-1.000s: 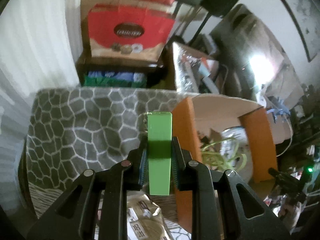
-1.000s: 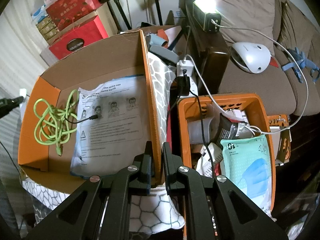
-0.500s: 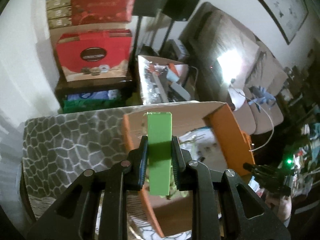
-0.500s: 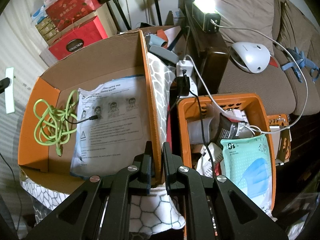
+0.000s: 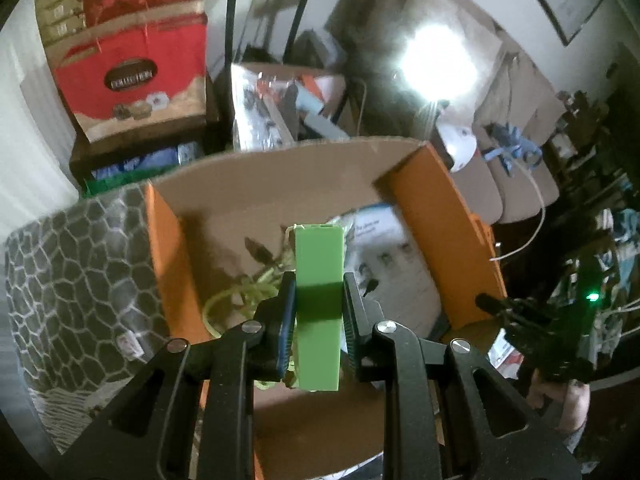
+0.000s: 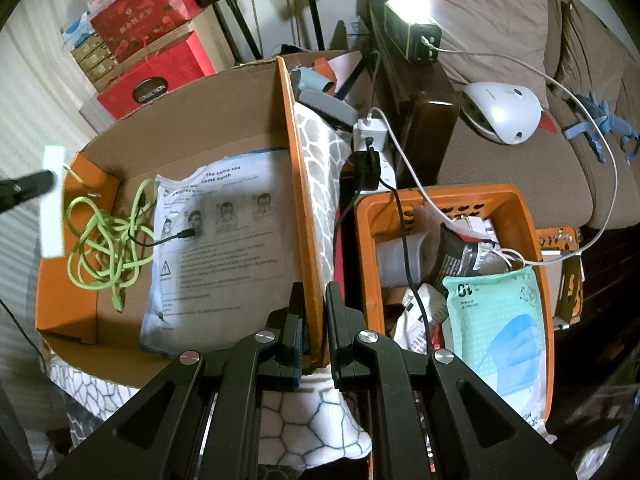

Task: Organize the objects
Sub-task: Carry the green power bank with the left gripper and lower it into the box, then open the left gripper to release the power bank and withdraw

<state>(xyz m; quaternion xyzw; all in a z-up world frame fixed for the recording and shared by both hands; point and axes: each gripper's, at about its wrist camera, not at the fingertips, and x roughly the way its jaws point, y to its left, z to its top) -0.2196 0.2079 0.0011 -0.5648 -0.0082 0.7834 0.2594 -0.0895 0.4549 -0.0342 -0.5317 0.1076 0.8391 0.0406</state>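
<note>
My left gripper (image 5: 319,300) is shut on a light green rectangular block (image 5: 319,276), held upright over the left end of the open cardboard box (image 5: 276,184). The block also shows at the left edge of the right wrist view (image 6: 53,204), just over the box's left wall. Inside the box lie a coiled green cable (image 6: 106,240) and a flat printed mask pack (image 6: 224,240). My right gripper (image 6: 314,312) is shut on the box's orange right wall (image 6: 300,184).
An orange basket (image 6: 524,216) full of packets and a mask pack (image 6: 496,320) stands right of the box. A patterned blanket (image 5: 76,264) lies under and left of the box. Red gift boxes (image 6: 152,68), a power strip with cables (image 6: 372,136) and a sofa (image 6: 520,148) stand behind.
My left gripper has carried the green block to the right, from over the blanket to over the box's left end. My right gripper has stayed clamped on the box wall.
</note>
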